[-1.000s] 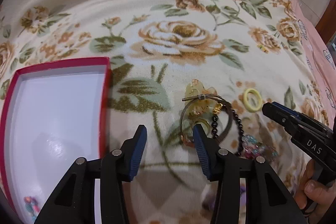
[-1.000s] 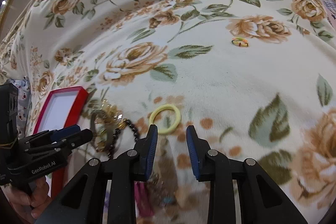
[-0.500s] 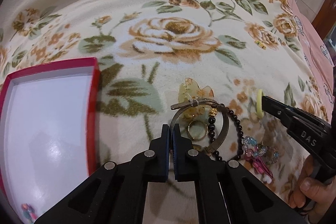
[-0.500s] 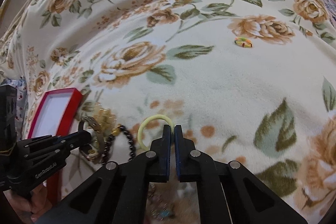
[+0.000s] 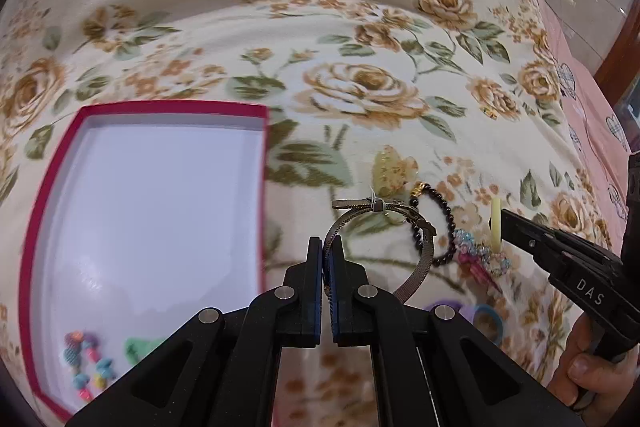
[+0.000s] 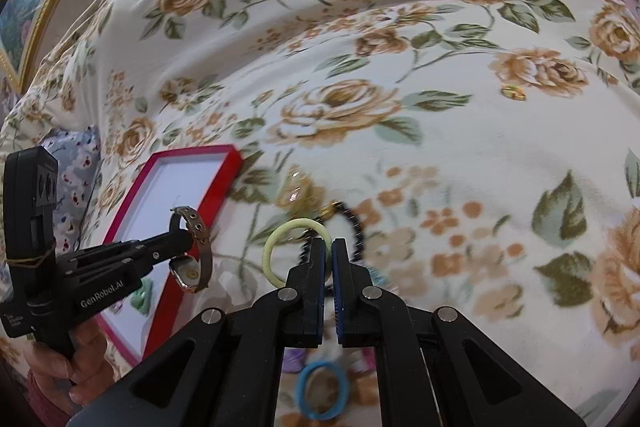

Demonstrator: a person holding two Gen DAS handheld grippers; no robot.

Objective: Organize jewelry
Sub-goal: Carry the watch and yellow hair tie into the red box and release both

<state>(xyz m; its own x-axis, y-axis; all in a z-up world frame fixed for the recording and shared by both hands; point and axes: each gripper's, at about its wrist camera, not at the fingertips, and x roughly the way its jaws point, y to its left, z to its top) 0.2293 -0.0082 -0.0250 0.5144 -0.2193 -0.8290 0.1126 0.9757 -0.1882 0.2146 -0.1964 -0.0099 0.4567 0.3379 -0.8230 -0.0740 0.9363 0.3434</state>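
Now both claws have been closed and lifted off the bedspread (image 5: 360,7), the left gripper (image 5: 327,247) clamped on the watch (image 6: 192,251), the right gripper (image 6: 328,247) on the yellow ring (image 6: 276,247), so both can be carried left to the red box (image 5: 264,187).

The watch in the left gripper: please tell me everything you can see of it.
The watch is a small wristwatch with a bronze-brown strap that looks like metal mesh or leather, closed in a loop. Punched holes run along the strap, and a buckle joins it near the top. Its small oval case, pale-faced with a gold rim, hangs at the bottom in the right wrist view. The left gripper is shut on the strap and holds the watch lifted off the floral blanket, beside the red box. Nothing else touches it.
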